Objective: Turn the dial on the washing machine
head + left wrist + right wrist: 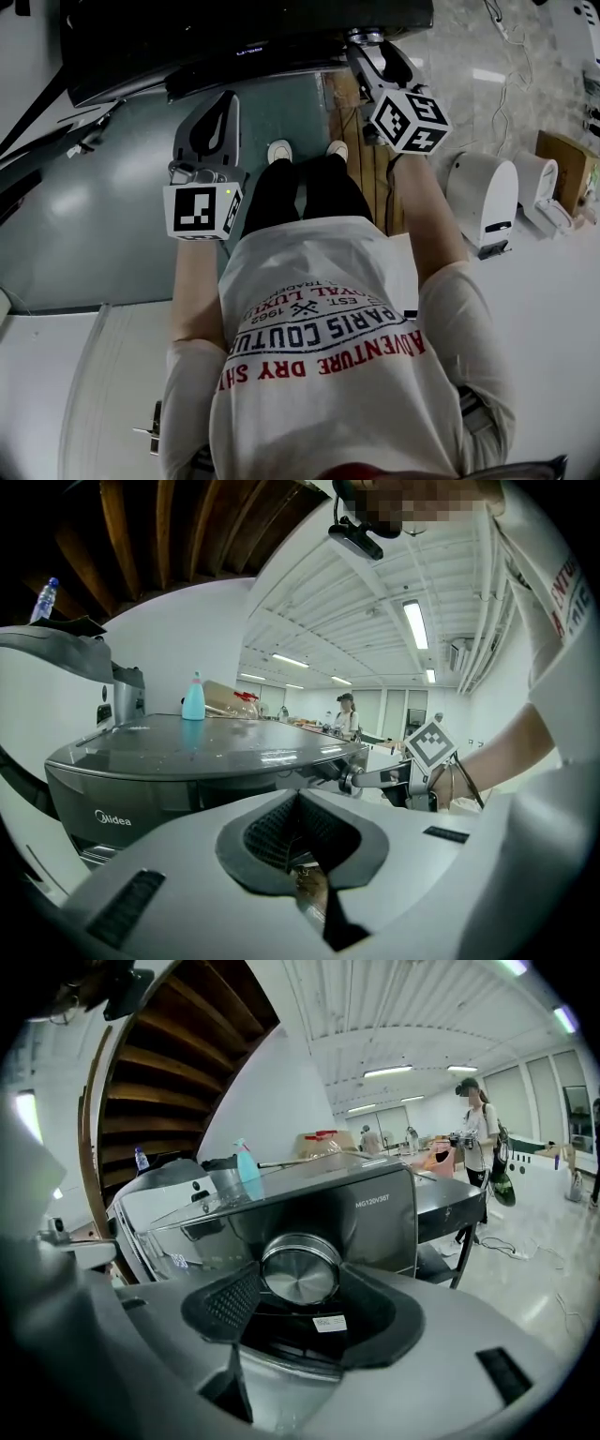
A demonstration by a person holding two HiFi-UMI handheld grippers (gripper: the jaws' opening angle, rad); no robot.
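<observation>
- The room is a wide white hall with strip lights (415, 625) overhead. Another person (478, 1138) stands far off.
- The floor (84, 206) is smooth, glossy and grey-green, and we stand close to the machine's front.
- The washing machine (187, 747) is dark grey and looks heavy enough not to shift under a twist. A blue bottle (193, 697) stands far back on its flat top.
- The left gripper (223, 105) hangs to the left, clear of the machine, its fingers pressed together on nothing.
- The right gripper (375, 54) reaches the panel, its fingers spread wide and pinching the dial from both sides.
- The dial (300, 1274) sits toward the right end of the front panel. We judge this round metal knob hard and rigid, with a smooth, rather slippery rim. It is best held square across the rim with a firm squeeze.
</observation>
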